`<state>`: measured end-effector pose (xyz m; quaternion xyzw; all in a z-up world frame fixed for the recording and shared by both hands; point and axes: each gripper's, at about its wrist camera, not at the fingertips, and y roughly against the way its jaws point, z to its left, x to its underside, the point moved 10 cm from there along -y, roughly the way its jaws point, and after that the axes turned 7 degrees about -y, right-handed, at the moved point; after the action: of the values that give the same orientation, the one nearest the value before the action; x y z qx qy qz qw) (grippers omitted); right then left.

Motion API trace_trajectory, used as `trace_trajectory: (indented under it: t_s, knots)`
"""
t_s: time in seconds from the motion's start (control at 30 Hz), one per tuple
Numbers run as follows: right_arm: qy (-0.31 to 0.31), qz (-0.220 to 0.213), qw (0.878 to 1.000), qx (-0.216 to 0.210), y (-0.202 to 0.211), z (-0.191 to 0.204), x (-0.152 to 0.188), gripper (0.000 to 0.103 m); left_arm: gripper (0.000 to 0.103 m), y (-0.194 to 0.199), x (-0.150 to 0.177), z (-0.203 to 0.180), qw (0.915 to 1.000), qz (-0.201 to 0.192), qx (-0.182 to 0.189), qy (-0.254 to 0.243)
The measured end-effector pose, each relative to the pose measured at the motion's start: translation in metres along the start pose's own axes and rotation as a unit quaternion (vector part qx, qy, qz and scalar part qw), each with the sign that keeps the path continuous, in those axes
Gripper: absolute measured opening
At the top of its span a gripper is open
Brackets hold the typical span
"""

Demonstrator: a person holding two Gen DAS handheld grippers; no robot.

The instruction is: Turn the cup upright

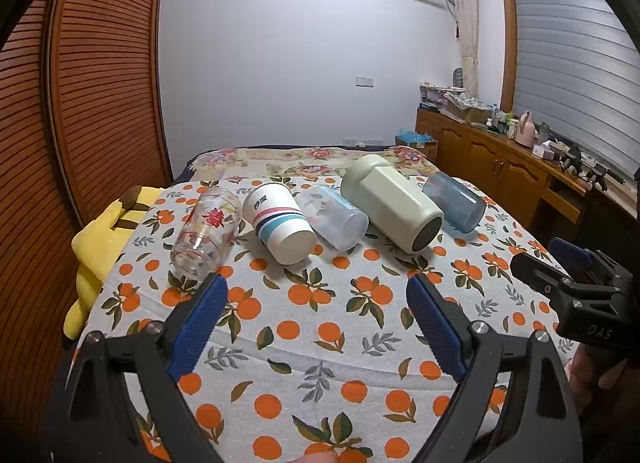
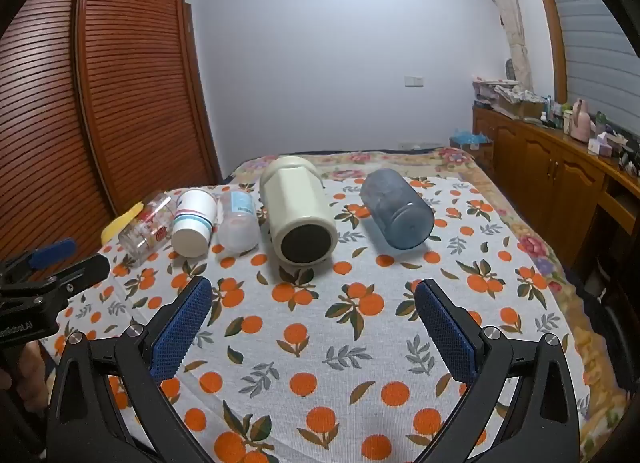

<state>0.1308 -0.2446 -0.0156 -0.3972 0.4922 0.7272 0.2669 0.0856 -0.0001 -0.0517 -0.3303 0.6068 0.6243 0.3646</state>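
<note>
Several cups lie on their sides in a row on the orange-print cloth (image 1: pixel 320 343): a clear glass with red flowers (image 1: pixel 206 233) (image 2: pixel 148 229), a white striped paper cup (image 1: pixel 278 223) (image 2: pixel 193 223), a frosted clear plastic cup (image 1: pixel 334 217) (image 2: pixel 239 221), a pale green mug (image 1: pixel 390 207) (image 2: pixel 298 209) and a blue translucent cup (image 1: pixel 454 201) (image 2: pixel 396 207). My left gripper (image 1: pixel 316 285) is open and empty, short of the row. My right gripper (image 2: pixel 314 289) is open and empty, in front of the green mug.
A yellow plush toy (image 1: pixel 100 247) lies at the cloth's left edge beside a slatted wooden wardrobe (image 1: pixel 80 103). A wooden cabinet (image 2: pixel 560 183) with clutter runs along the right. The flowered bedspread (image 2: pixel 400 163) extends behind the cups.
</note>
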Motion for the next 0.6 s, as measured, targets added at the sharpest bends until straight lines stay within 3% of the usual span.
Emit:
trace_trajectory:
  t_s: [0.6]
  knots:
    - [-0.002,-0.001,1.0,-0.001,0.0015,-0.0005,-0.0004,0.103,0.092,0.0015,-0.0027,-0.003,1.0,-0.005,0.002,-0.002]
